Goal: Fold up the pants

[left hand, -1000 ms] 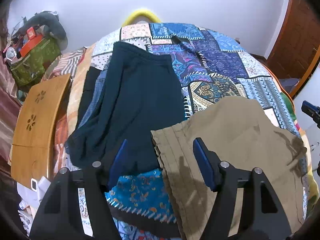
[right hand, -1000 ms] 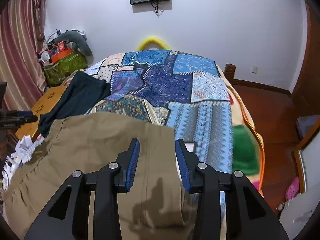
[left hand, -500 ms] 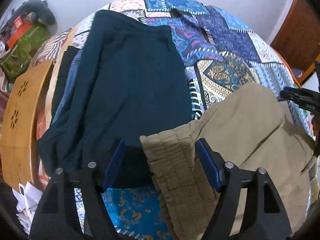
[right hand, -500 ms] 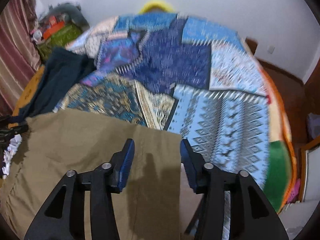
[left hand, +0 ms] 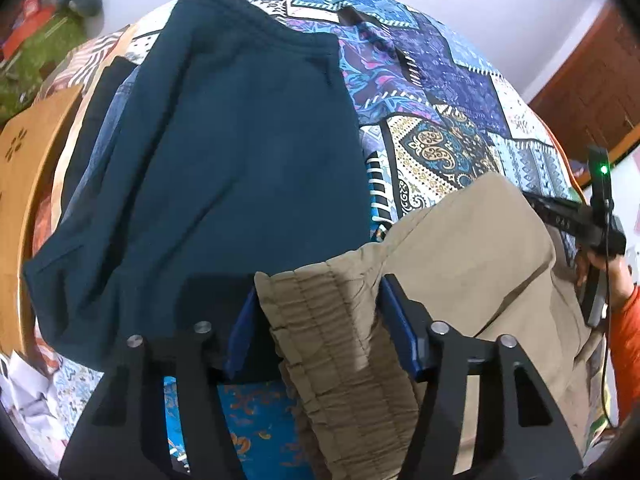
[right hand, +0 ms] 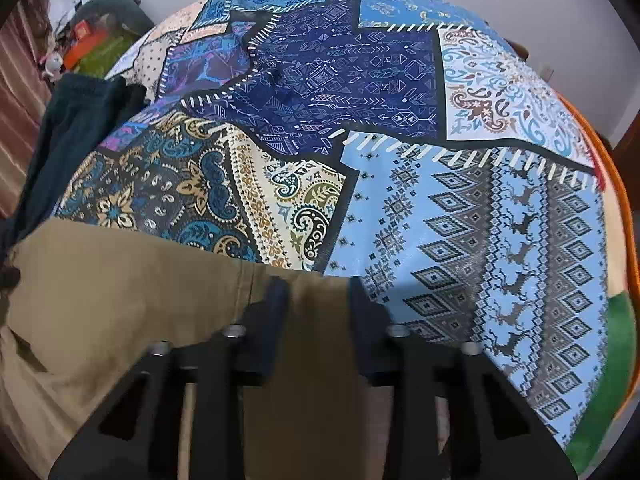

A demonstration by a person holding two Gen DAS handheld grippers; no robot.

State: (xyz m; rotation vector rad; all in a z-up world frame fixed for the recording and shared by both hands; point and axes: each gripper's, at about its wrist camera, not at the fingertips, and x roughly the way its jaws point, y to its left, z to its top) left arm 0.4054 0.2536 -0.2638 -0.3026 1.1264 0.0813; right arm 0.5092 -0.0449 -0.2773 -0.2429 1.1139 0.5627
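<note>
Khaki pants (left hand: 460,248) lie on the patchwork bedspread (left hand: 440,136), their gathered elastic waistband (left hand: 332,320) toward me. My left gripper (left hand: 316,304) is open, its blue pads on either side of the waistband corner. In the right wrist view the pants (right hand: 120,300) fill the lower left. My right gripper (right hand: 318,296) is open low over their far hem corner, with cloth between the fingers. The right gripper also shows in the left wrist view (left hand: 576,220) at the right edge.
Dark teal pants (left hand: 224,152) lie spread on the bed to the left of the khaki pair. A wooden board (left hand: 16,184) stands at the bed's left side. Bags and clutter (right hand: 88,44) sit beyond the far left corner. The bed's right edge (right hand: 616,216) drops to the floor.
Both grippers have moved down and forward onto the khaki pants. The left one now straddles the waistband corner; the right one straddles the hem corner.
</note>
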